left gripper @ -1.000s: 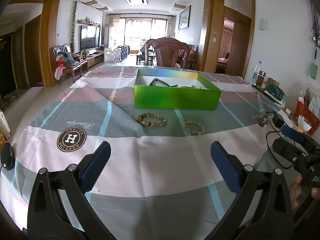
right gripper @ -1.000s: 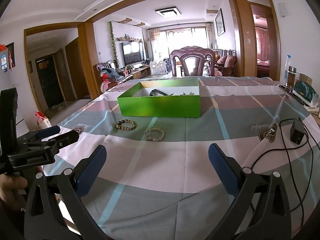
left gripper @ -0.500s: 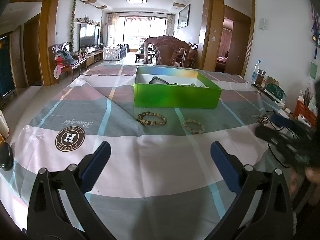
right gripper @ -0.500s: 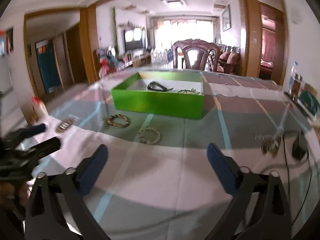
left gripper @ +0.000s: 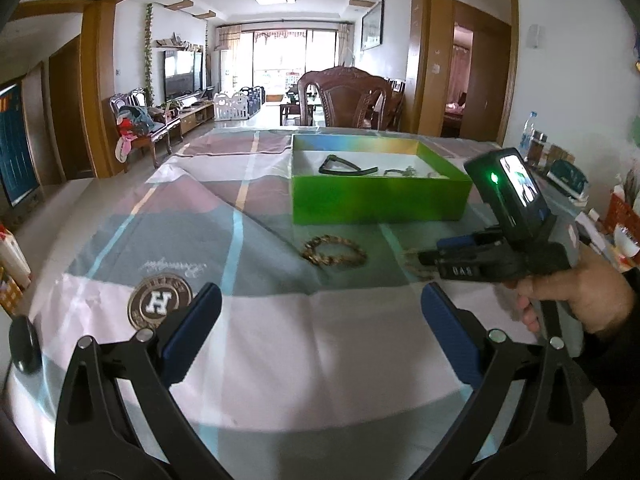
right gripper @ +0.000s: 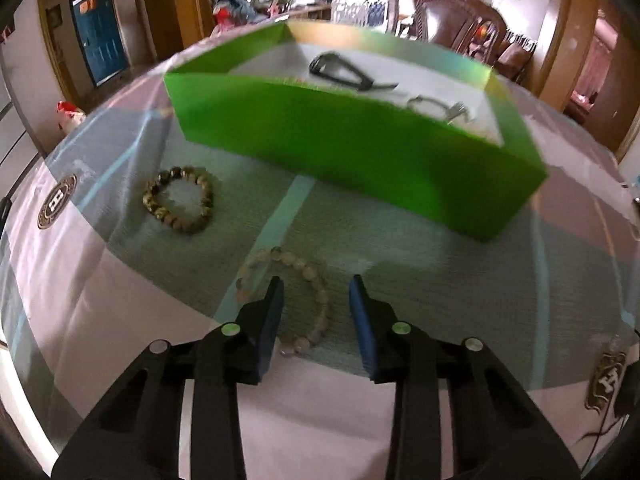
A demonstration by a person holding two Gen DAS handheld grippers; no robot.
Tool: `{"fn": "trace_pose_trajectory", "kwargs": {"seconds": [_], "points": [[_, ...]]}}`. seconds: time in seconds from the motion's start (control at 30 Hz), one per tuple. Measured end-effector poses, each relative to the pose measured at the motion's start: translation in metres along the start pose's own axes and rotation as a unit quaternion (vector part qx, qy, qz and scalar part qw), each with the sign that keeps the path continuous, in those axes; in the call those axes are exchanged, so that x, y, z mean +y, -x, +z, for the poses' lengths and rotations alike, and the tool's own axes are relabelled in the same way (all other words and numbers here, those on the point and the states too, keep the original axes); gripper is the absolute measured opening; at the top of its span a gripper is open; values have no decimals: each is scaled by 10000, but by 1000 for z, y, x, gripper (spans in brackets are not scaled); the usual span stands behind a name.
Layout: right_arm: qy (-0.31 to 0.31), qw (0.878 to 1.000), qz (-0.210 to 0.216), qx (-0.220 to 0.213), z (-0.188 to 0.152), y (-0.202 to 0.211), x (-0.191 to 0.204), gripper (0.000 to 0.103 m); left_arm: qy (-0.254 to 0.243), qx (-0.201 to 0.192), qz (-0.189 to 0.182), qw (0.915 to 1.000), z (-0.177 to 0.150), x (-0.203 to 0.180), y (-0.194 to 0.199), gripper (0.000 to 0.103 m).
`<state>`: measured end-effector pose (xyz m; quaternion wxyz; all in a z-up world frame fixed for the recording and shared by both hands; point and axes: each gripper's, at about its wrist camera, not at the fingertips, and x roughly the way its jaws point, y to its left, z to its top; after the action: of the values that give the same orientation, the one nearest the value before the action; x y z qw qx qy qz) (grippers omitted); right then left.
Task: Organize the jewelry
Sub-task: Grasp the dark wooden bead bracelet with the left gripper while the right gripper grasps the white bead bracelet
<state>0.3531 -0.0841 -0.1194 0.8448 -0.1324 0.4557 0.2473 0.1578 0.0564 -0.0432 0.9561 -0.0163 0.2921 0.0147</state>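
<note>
Pale, round-beaded bracelet, closed loop

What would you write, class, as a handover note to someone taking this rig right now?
Left hand-held gripper: open, holding nothing, back over the tablecloth.
Right hand-held gripper: partly open, straddling one side of the pale bead bracelet, not clamped.
Dark bead bracelet lies on the cloth, left of the pale one.
Green box already holds a dark strap-like item and a small metal piece.
Left to do: move both bracelets into the box.
</note>
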Motion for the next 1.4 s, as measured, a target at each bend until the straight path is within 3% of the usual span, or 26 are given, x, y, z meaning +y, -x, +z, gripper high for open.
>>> {"fn": "trace_pose_trajectory", "kwargs": {"seconds": [0.07,0.13,0.3,0.53,0.7,0.73,0.77,0.8,0.83,0.93,1.03,1.2,1.4], "points": [[50,10000,61,-28,1,-1,3,28,-114,100,0,9999,9,3,-13,99],[91,9998,147,-27,1,-2,6,9,-307,276,41,9991,21,3,-31,99],[108,9993,307,-157,-7,5,9,7,-558,718,-13,9959,45,3,-86,97],[-321,9948,593,-762,-31,60,-13,7,-675,1650,-121,9839,45,7,-166,69],[-418,9922,603,-1012,-55,94,-22,8,-433,1828,-216,9820,39,16,-186,58],[-440,9916,608,-1051,-58,99,-23,8,-446,1821,-199,9821,38,17,-185,50],[-466,9909,622,-1096,-62,104,-24,8,-458,1814,-224,9821,39,16,-184,29],[-482,9904,629,-1130,-65,108,-26,8,-438,1813,-195,9823,40,16,-182,16],[-492,9900,624,-1167,-67,110,-26,8,-405,1838,-220,9819,40,16,-182,11],[-525,9881,601,-1315,-70,119,-26,7,-389,1788,-305,9826,38,14,-177,11],[-550,9859,606,-1462,-72,127,-25,8,-217,1493,-407,9877,38,15,-159,11],[-633,9804,697,-1733,-79,146,-22,8,108,813,-731,9939,41,10,-94,11],[-772,9767,722,-1866,-87,155,-21,8,140,310,-1064,9937,31,-10,-20,11]]}}
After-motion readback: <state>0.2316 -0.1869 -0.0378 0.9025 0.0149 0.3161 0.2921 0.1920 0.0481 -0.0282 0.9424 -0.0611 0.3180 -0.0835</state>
